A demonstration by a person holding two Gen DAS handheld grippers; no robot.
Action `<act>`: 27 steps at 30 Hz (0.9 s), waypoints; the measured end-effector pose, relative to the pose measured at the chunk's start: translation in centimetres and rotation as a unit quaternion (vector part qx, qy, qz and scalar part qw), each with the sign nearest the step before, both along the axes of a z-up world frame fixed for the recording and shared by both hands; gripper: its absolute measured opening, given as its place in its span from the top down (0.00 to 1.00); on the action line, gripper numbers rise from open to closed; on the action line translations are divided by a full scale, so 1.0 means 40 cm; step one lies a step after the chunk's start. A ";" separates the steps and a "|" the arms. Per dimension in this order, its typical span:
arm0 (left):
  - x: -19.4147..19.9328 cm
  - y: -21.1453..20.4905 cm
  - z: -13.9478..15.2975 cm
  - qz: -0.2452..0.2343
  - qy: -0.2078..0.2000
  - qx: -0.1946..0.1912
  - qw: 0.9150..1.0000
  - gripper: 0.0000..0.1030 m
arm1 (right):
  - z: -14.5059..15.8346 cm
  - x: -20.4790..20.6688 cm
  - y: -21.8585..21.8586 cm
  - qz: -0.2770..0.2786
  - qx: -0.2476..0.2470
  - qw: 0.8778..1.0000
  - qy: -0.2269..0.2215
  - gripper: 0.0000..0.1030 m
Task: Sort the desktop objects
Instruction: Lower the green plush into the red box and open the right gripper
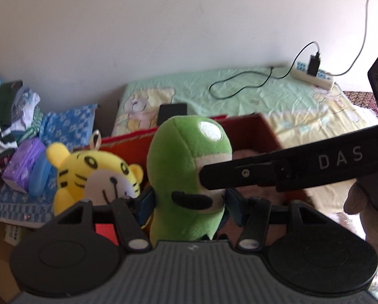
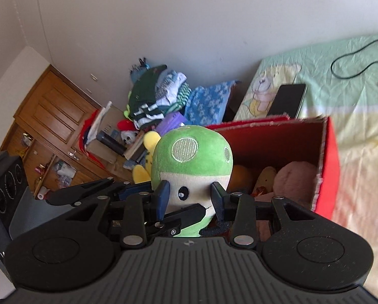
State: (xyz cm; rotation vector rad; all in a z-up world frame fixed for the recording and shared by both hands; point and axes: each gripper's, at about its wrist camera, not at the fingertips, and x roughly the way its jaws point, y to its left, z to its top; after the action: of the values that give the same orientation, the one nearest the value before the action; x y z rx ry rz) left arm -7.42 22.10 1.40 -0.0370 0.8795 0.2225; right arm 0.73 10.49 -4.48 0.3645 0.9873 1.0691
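Left claw (image 1: 187, 204): closed around the green plush (image 1: 189, 177).
Right claw (image 2: 190, 197): gripping the same plush too.
Red box (image 2: 328, 167): just behind the plush.
Yellow tiger (image 1: 97, 174): left of the plush.

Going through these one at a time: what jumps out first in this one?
The green mushroom plush fills the centre of both views, with both grippers' fingers on either side of it: the left gripper and right gripper. Behind it stands an open red box with other plush inside; a yellow tiger plush sits beside it.
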 end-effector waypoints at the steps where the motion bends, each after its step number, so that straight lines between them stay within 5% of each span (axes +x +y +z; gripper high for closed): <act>1: 0.004 0.014 -0.017 0.002 0.009 -0.008 1.000 0.43 | -0.013 0.003 0.014 -0.001 -0.008 1.000 0.007 0.61; 8: 0.024 0.048 -0.095 -0.005 0.051 -0.027 0.998 0.42 | -0.077 0.011 0.054 -0.017 -0.054 0.998 0.039 0.61; 13: 0.021 0.043 -0.098 -0.033 0.037 -0.023 0.999 0.29 | -0.092 0.006 0.081 -0.022 -0.088 0.995 0.030 0.61; 27: -0.066 0.072 -0.096 -0.039 0.034 -0.049 0.997 0.29 | -0.083 -0.018 0.133 -0.018 -0.119 0.993 -0.005 0.61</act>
State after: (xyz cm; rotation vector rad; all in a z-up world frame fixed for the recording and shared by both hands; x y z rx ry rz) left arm -10.07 24.99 -2.46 -0.0856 0.9567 0.1075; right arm 0.02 15.82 -7.79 0.1809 1.0824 0.9090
